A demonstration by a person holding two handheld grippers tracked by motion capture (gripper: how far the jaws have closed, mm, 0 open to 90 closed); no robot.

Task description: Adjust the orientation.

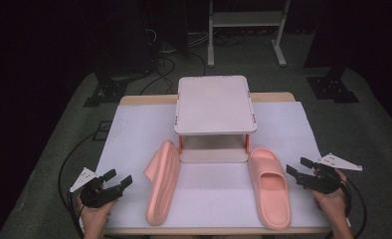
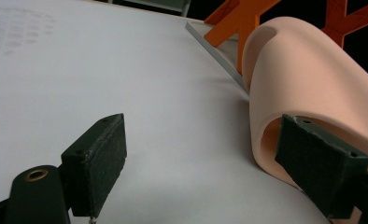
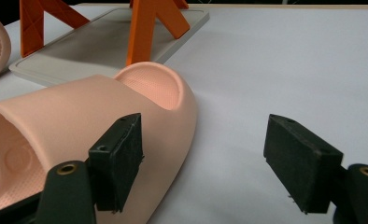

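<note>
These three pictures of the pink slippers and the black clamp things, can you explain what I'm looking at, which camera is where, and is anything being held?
No robot here: a person sits at a table with a tool in each hand. Each tool is a hand-held gripper with two black padded jaws.

The wide picture comes from a camera above the table. It shows the left hand-held gripper and the right hand-held gripper, both with jaws apart. The other two pictures come from small cameras riding on those grippers, looking out between their own jaws.

On the white table cover lie two pink slippers. The left slipper is tipped onto its side; the right slipper lies flat, sole down. Behind them stands a small two-level rack with orange legs.

Nothing is held: each gripper is open, close beside its nearest slipper.
</note>
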